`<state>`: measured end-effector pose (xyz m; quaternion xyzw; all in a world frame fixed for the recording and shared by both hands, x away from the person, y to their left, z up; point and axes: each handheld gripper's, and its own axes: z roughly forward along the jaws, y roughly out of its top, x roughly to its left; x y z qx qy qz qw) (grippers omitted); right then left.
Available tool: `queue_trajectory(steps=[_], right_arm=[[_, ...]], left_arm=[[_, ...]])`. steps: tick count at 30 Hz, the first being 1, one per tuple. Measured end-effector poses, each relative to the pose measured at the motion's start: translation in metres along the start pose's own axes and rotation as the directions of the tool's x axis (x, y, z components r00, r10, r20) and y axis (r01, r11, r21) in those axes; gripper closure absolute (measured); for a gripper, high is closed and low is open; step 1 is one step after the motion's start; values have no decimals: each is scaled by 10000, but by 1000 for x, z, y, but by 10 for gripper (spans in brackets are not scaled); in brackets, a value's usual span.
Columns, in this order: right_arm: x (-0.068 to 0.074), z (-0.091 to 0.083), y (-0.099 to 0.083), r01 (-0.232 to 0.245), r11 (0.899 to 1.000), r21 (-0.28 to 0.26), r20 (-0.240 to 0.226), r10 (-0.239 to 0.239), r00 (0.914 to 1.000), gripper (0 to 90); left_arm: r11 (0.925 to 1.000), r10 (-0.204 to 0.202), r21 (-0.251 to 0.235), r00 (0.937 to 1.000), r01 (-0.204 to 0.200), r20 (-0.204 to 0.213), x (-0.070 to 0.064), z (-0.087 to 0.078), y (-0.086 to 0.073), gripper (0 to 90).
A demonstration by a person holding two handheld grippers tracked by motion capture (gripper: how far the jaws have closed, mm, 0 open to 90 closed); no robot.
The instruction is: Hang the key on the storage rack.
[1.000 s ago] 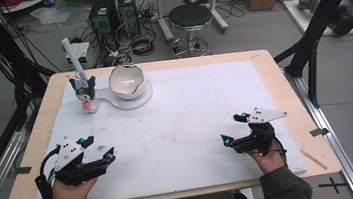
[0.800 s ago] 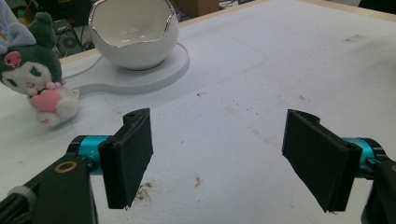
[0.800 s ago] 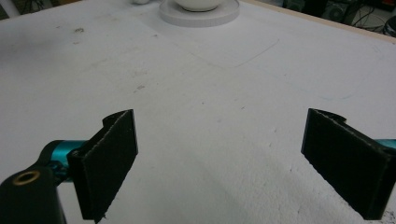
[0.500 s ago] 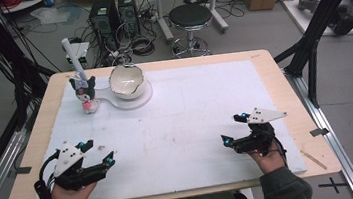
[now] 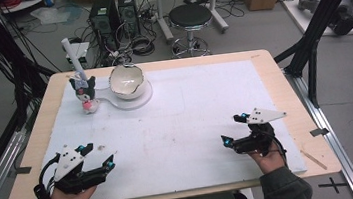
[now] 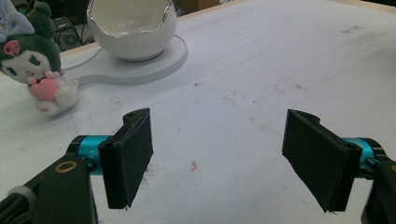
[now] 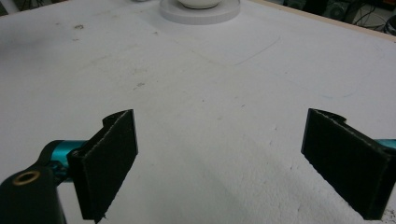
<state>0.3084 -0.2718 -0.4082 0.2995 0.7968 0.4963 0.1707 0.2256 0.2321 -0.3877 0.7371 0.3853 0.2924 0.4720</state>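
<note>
White covering spreads over the wooden table (image 5: 282,75), and both grippers rest low on it near the bottom edge of the high view. The left gripper (image 5: 98,156), at lower left, has its jaws spread wide with nothing between them; its own view confirms the gap over bare sheet. The right gripper (image 5: 232,129), at lower right, also stands with jaws wide apart and empty.

Nearest the left gripper's line of sight are a small plush doll (image 6: 35,70), dark with a pink heart at its front, and an egg-shaped white bowl (image 6: 131,25) with a jagged rim, seated on a flat white stand (image 6: 140,67). In the high view both sit at upper left, the doll (image 5: 84,92) just beside the stand, well apart from either gripper.

This looks like the opening step: hands parked, nothing yet picked up. Judging from how the left gripper faces the doll, the next move likely calls for a long reach forward and leftward, keeping the jaws wide, then closing gently on the soft body without knocking the bowl.
</note>
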Motion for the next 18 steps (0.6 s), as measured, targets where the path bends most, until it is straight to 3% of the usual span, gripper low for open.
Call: queue_trajectory(steps=[18], right_arm=[[0,2,-1,32,9999,136,-41,-32,10000,96]], left_arm=[[10000,13,11,10000,-13,7,-2,-1,-6,241]])
